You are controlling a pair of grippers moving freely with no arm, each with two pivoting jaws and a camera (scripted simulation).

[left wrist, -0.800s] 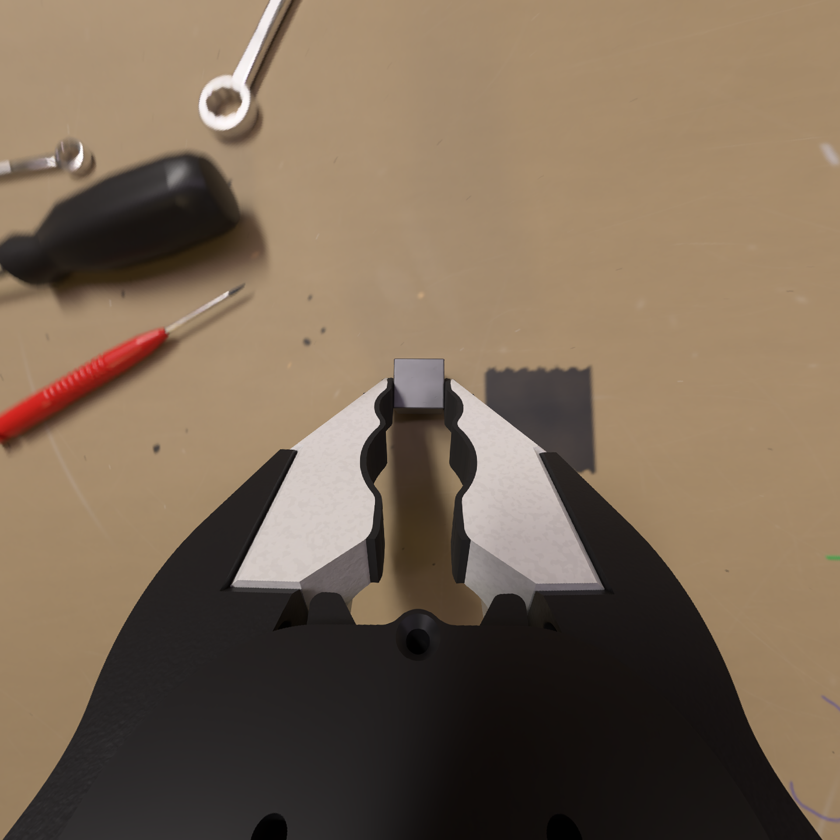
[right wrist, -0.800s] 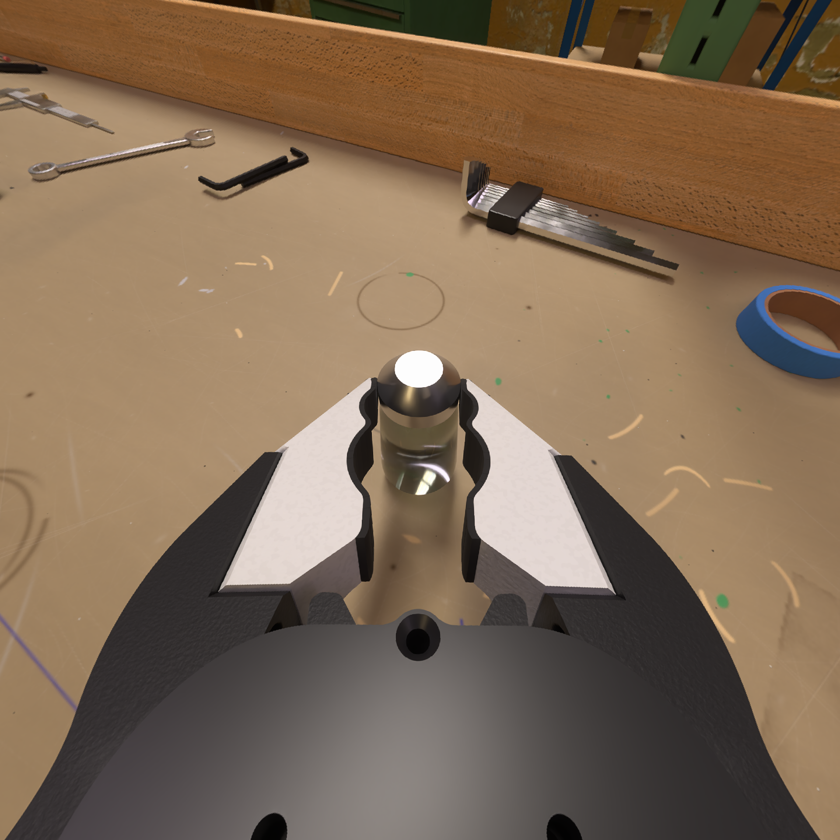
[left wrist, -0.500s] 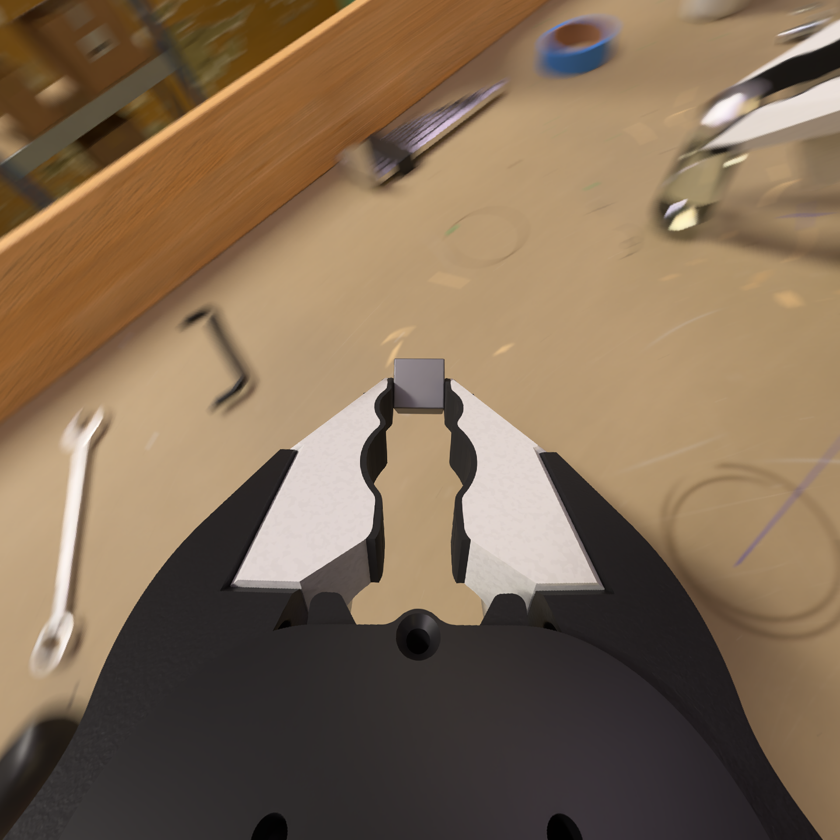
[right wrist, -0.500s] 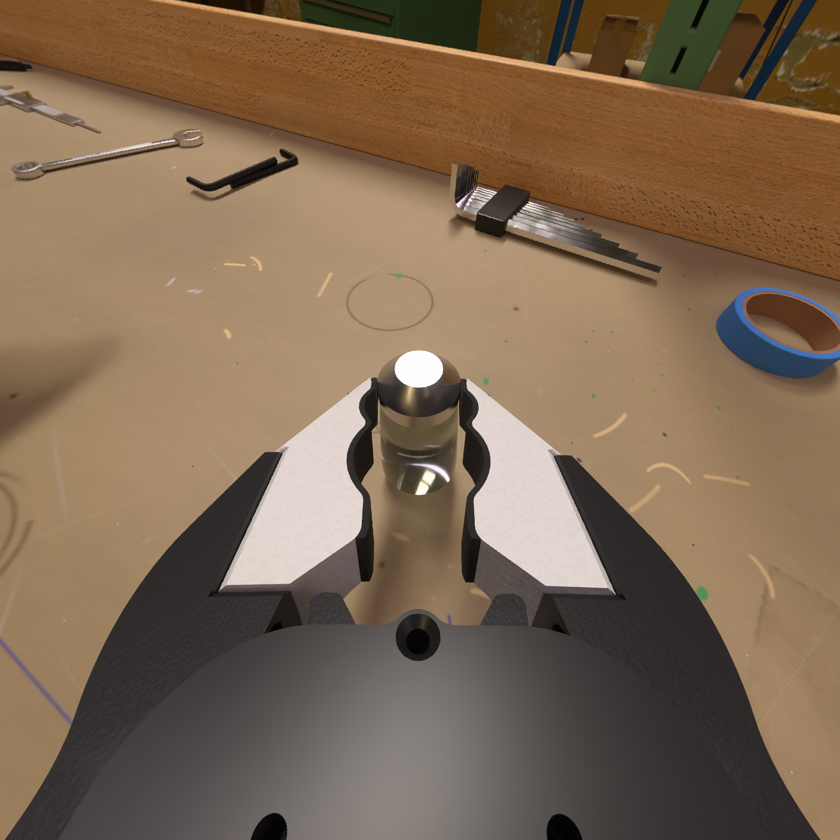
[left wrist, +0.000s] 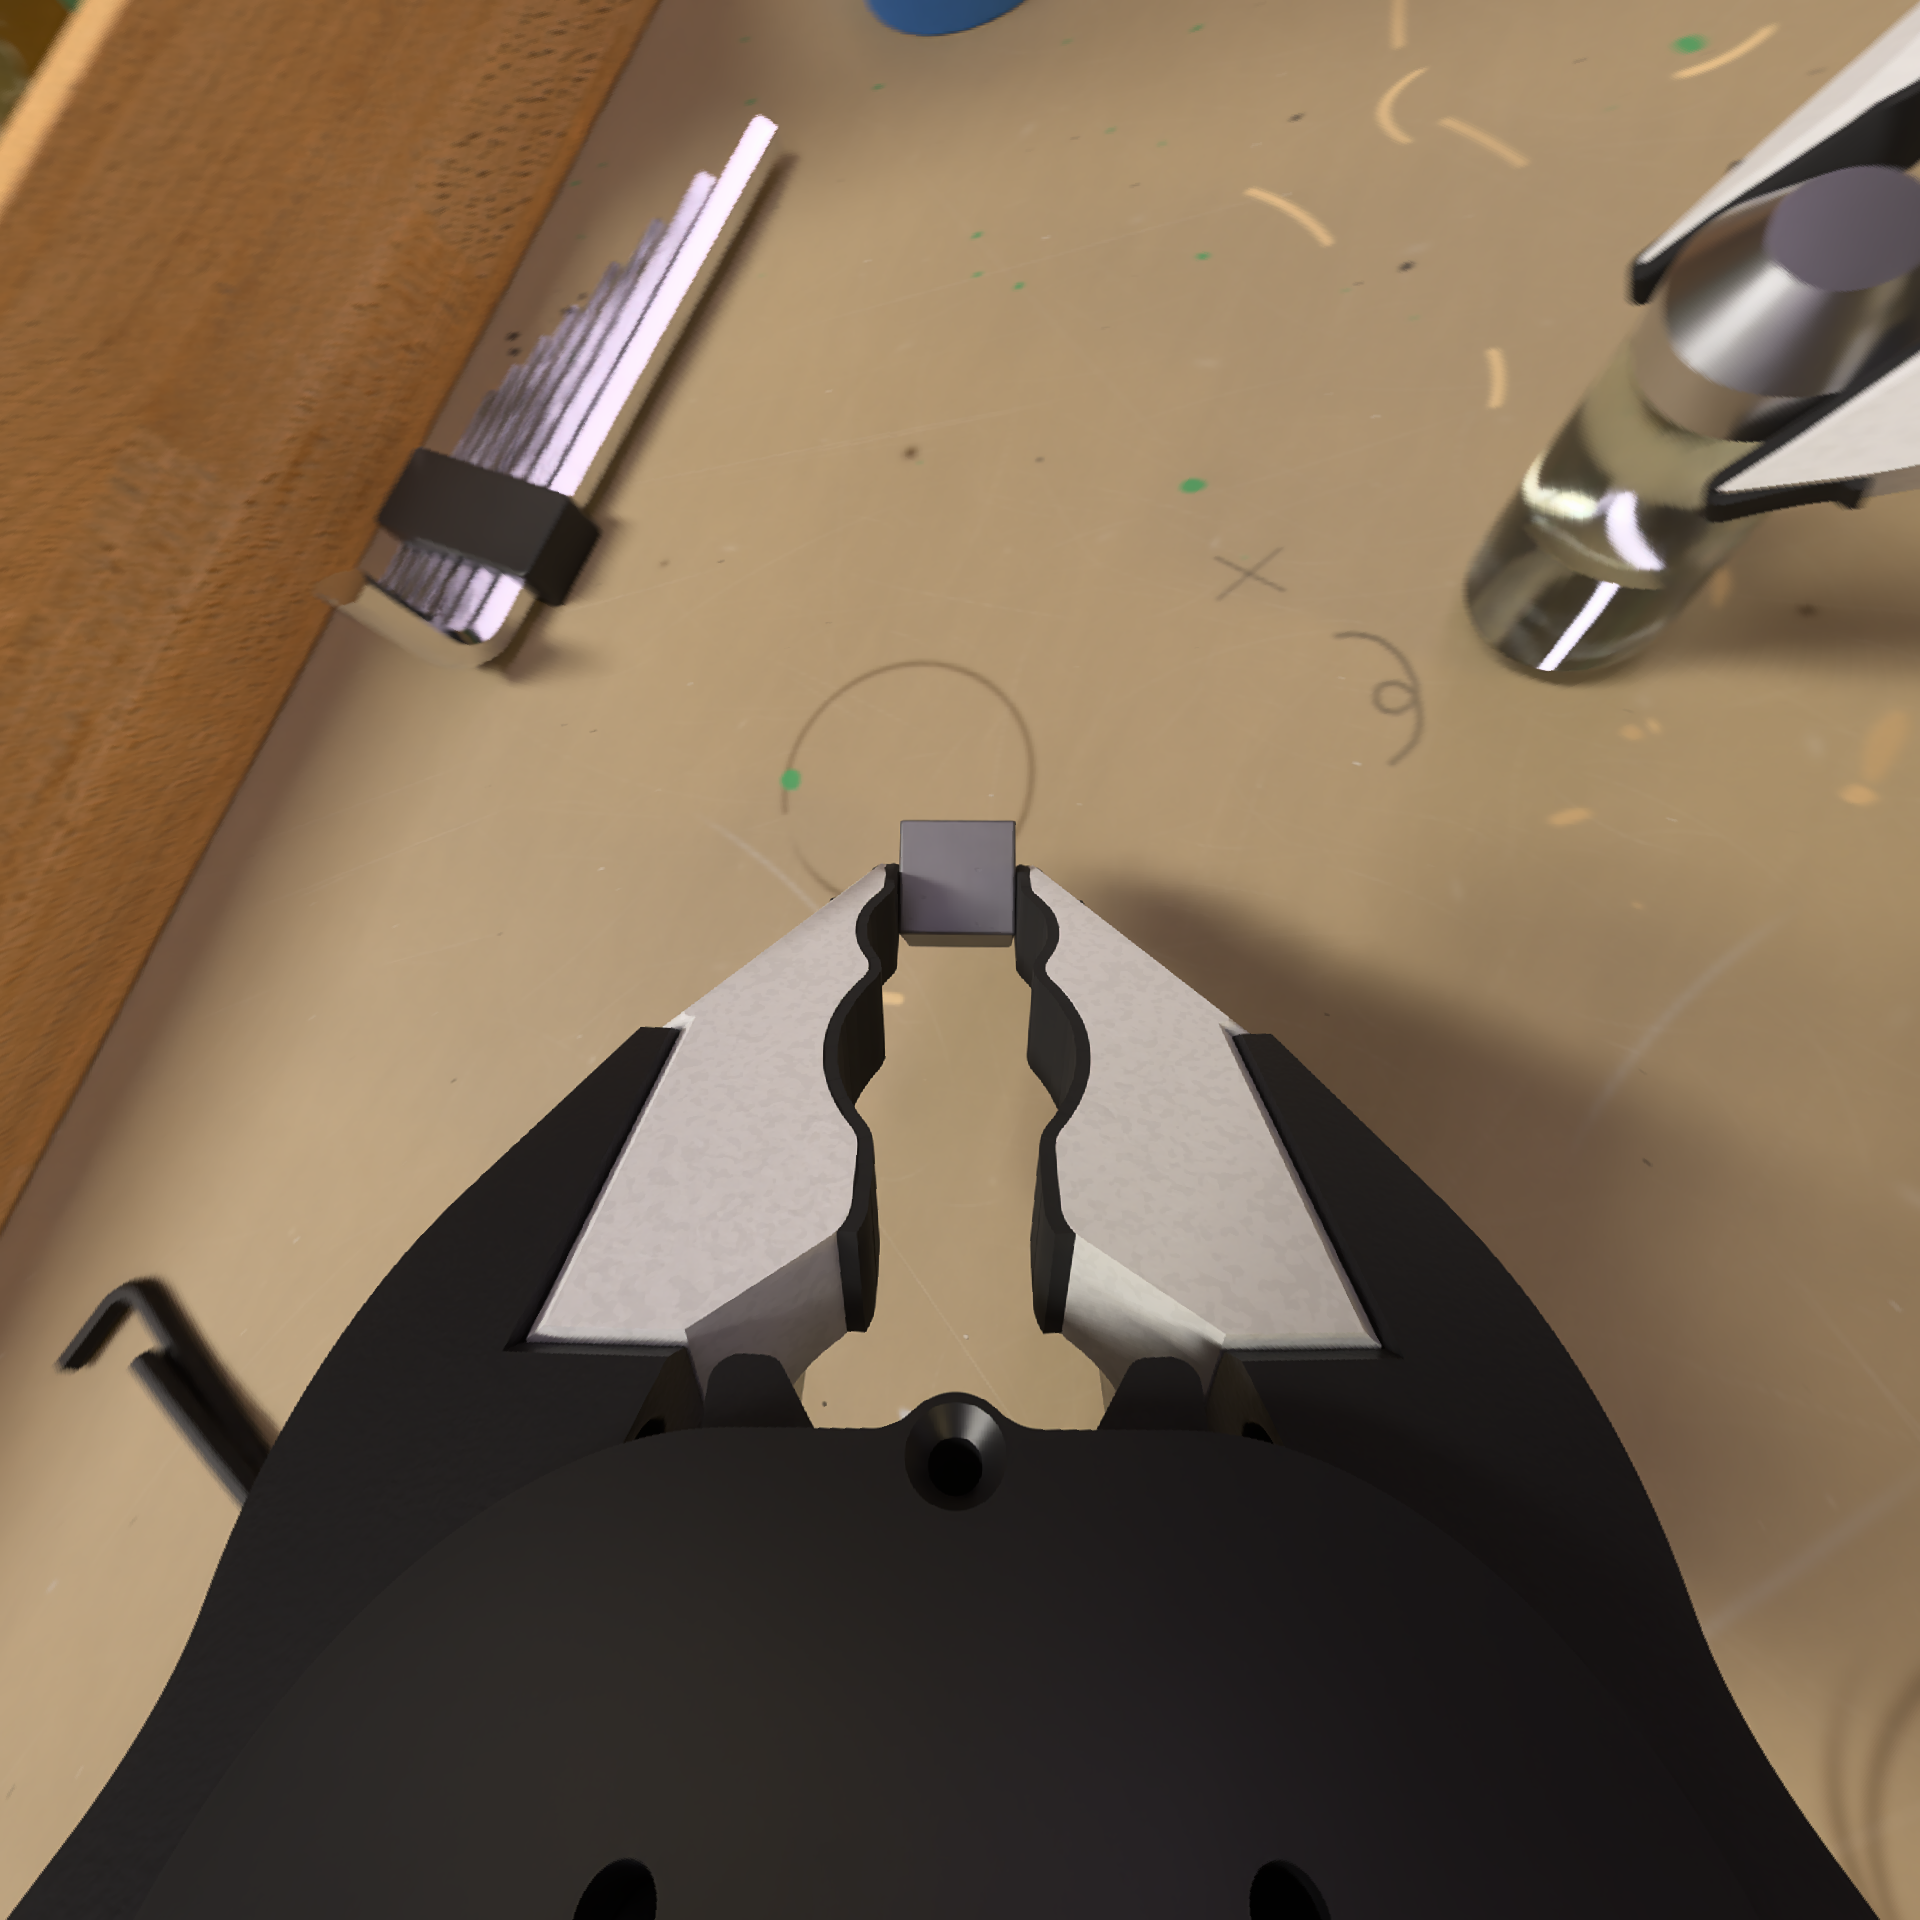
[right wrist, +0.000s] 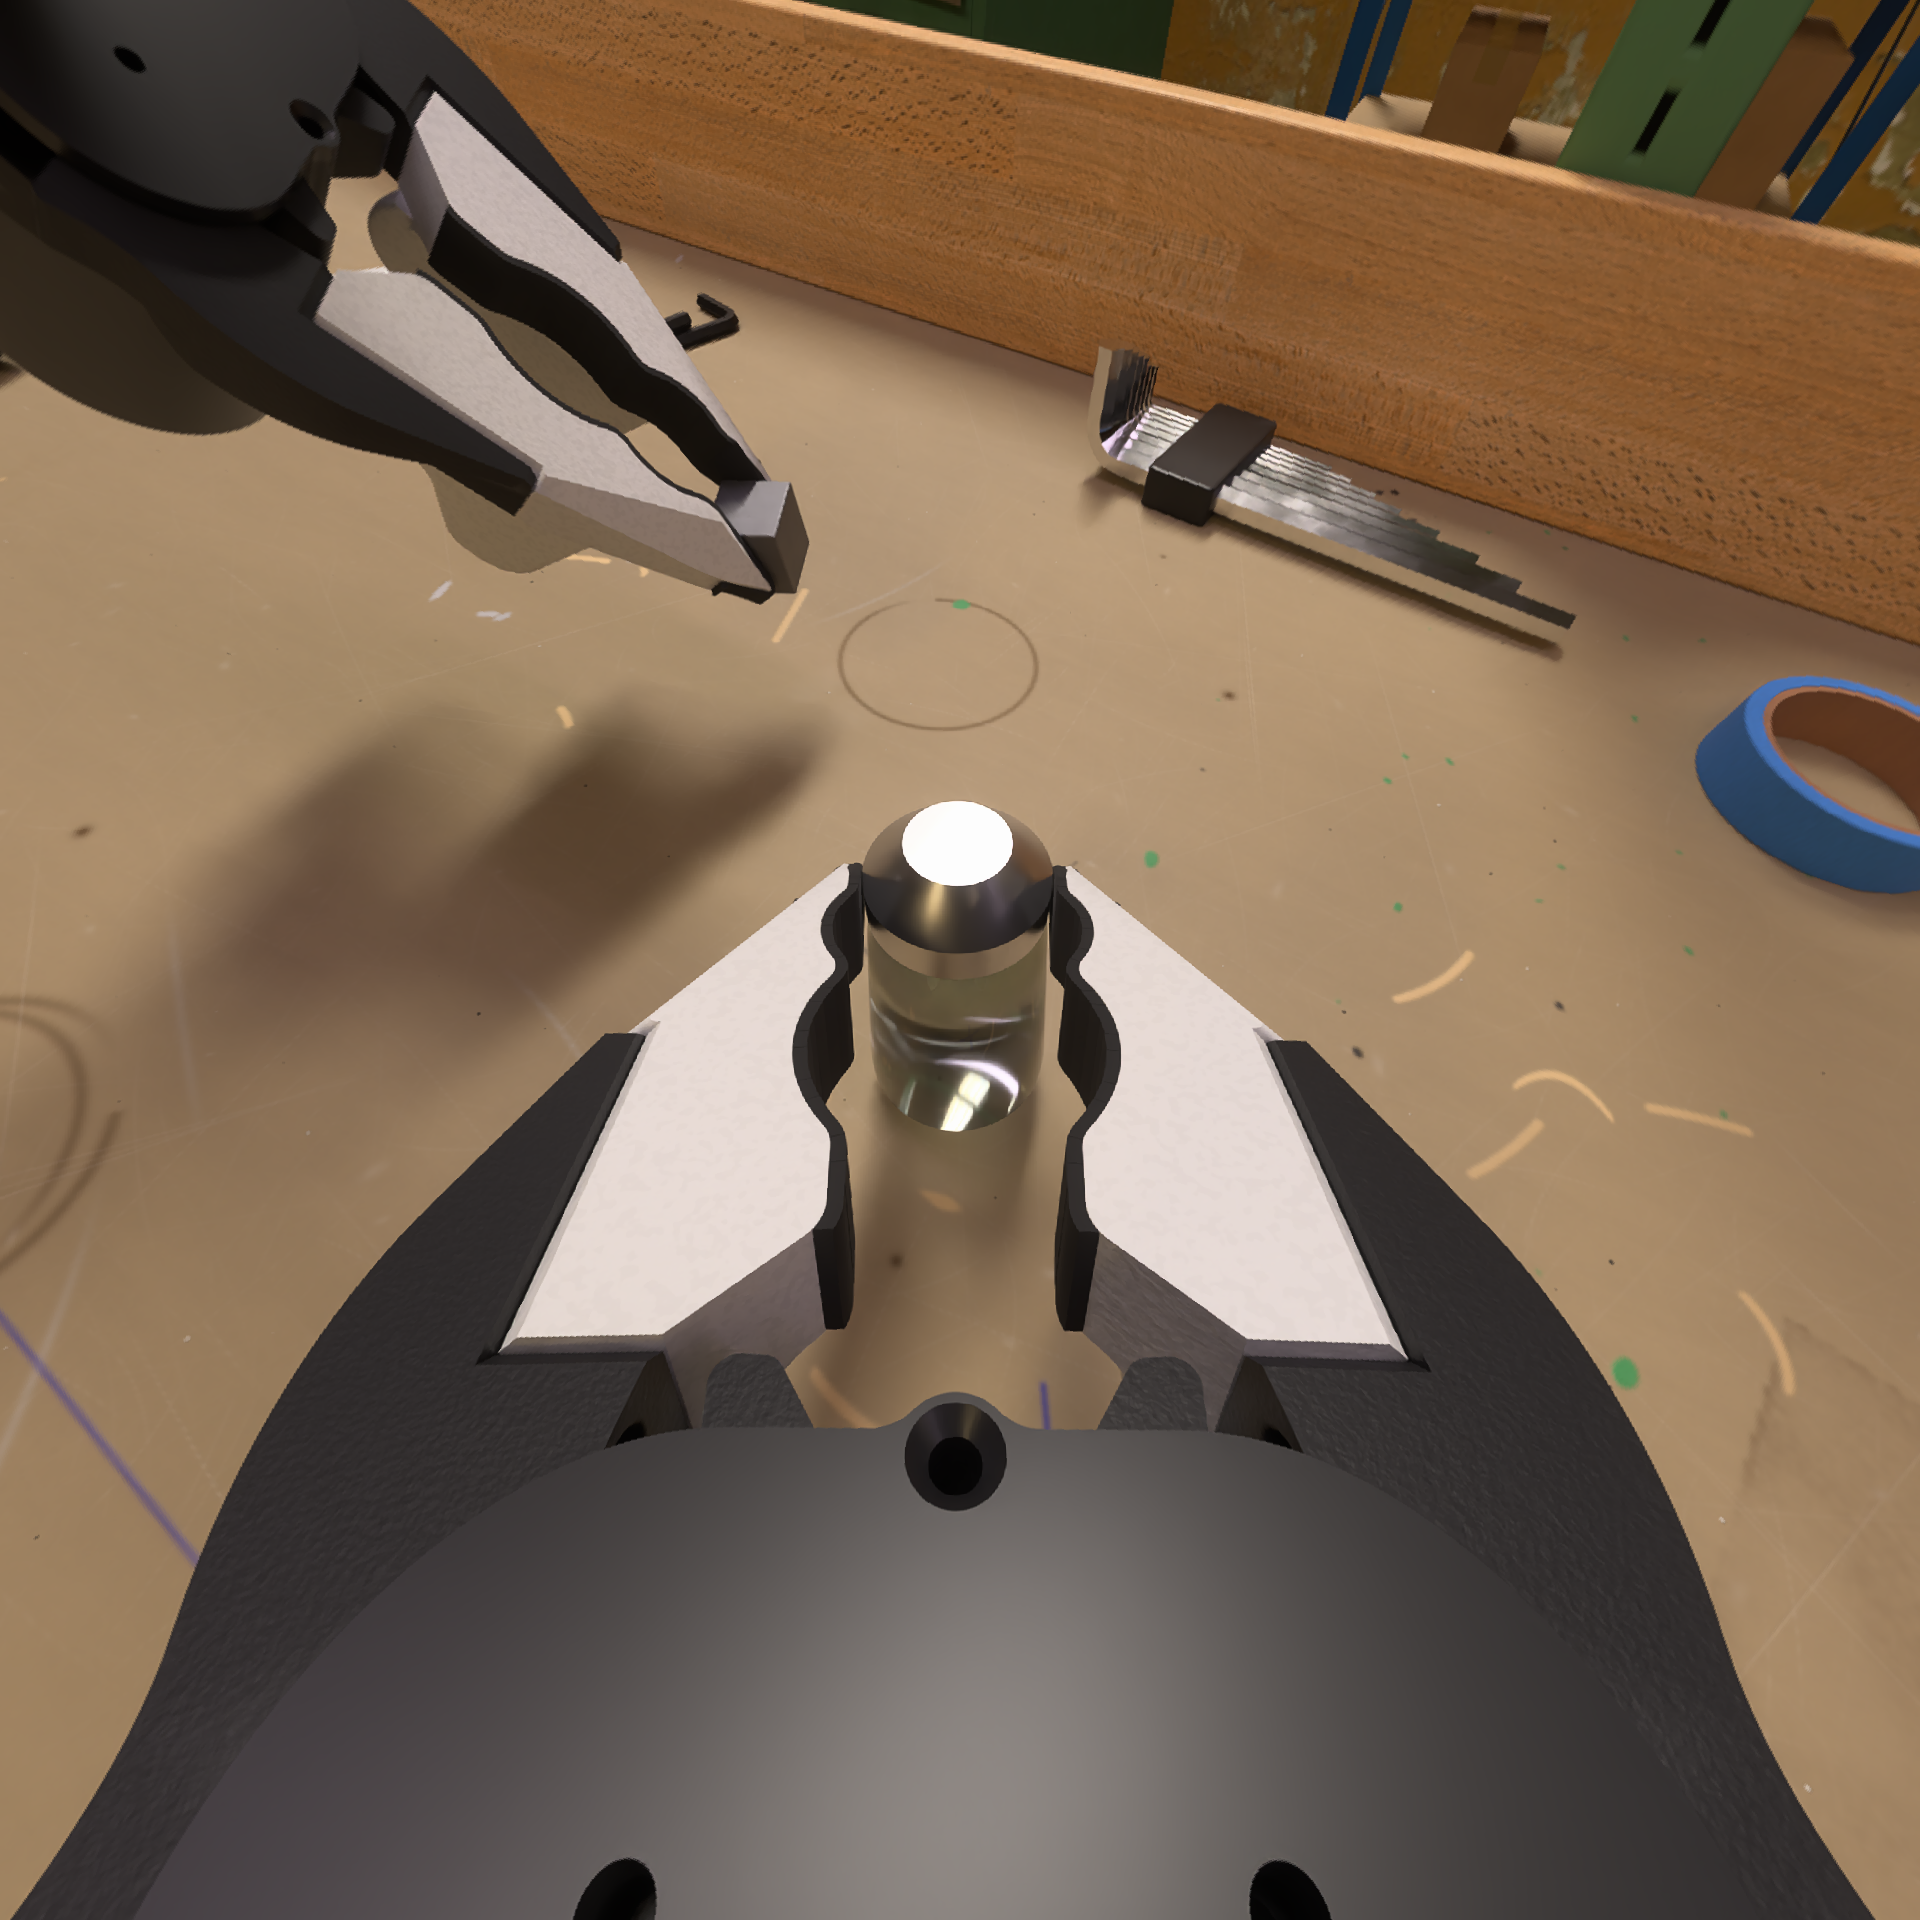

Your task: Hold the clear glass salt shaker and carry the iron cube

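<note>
My left gripper (left wrist: 956,896) is shut on the small grey iron cube (left wrist: 956,881), held at the fingertips above the bench near a drawn circle. It also shows in the right wrist view (right wrist: 764,545) at upper left, with the cube (right wrist: 774,520) in its tips. My right gripper (right wrist: 956,894) is shut on the clear glass salt shaker (right wrist: 954,997) just below its metal cap, held off the bench. The shaker (left wrist: 1621,499) and the right gripper (left wrist: 1766,343) show at the upper right of the left wrist view.
A wooden rail (right wrist: 1247,229) bounds the far side of the tan bench (right wrist: 1299,810). A hex key set (right wrist: 1299,478) lies by the rail. A blue tape roll (right wrist: 1818,790) sits at right. A black hex key (left wrist: 156,1371) lies at lower left.
My left gripper has swung and travelled with the cube from the tool area toward the drawn circle, entering the right wrist view. The right gripper keeps hold of the shaker, shifting slightly.
</note>
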